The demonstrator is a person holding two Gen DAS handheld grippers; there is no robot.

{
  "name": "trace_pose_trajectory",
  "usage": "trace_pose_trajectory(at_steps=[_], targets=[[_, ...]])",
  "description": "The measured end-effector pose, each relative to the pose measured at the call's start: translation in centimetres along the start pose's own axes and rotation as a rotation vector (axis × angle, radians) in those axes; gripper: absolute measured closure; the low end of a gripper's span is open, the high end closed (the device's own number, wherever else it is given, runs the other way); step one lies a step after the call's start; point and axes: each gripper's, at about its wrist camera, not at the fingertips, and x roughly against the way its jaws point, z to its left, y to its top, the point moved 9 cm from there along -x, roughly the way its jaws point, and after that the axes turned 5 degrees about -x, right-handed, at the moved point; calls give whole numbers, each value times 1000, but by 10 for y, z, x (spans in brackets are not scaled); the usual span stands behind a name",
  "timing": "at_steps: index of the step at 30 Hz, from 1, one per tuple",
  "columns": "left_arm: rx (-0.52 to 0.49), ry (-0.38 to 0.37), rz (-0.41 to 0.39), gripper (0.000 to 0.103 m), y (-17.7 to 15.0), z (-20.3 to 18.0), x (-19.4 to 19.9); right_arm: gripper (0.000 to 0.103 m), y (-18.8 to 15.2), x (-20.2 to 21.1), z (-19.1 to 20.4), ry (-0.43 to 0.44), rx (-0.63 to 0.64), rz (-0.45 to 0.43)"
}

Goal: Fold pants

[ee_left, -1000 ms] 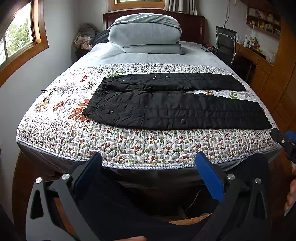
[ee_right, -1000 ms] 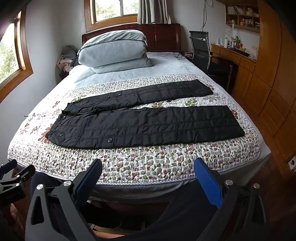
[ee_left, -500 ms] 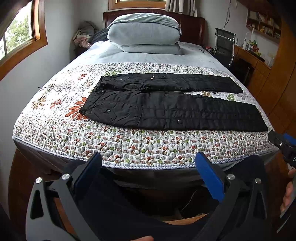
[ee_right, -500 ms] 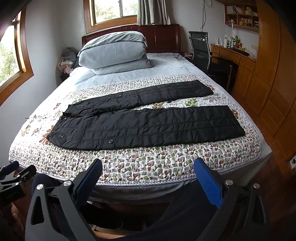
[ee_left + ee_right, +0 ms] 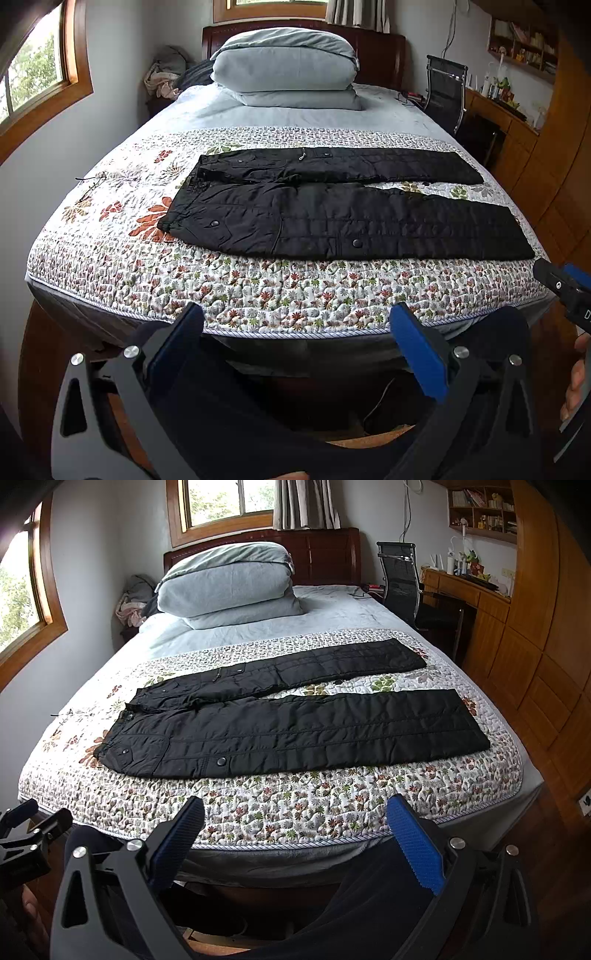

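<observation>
The bed [image 5: 110,295] fills most of both views: a grey sheet up top, and over the near half a quilted floral cover [image 5: 332,794] with a puckered stitched texture, small flowers along the edge and bigger rust-red ones toward the left. The headboard [image 5: 325,554] is dark polished wood, and two plump pale grey pillows [image 5: 288,70] sit stacked in front of it.

The pants [image 5: 332,221] lie flat on the floral cover, unfolded, waist to the left and cuffs to the right, legs splayed apart in a narrow V. They're black, slightly shiny, quilted with long stitch lines, and have round snap buttons [image 5: 221,761] on the nearer leg.

On the right there's honey-coloured wood cabinetry [image 5: 535,646], a black mesh office chair [image 5: 400,579] and a shelf of books, too small to read.

The left claw [image 5: 295,332] hangs off the foot of the bed, spread wide with nothing between its ribbed blue pads [image 5: 417,354]. The right claw [image 5: 295,823] is the same, wide apart and empty, also short of the mattress edge. Its body shows in the left view with a white "D", the rest cut off.
</observation>
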Motion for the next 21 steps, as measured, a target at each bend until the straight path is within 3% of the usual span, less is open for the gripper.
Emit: trace_pose_trajectory(at_steps=[21], targets=[[-12, 4, -5, 3, -1, -1, 1, 3, -1, 0, 0, 0, -2, 2]])
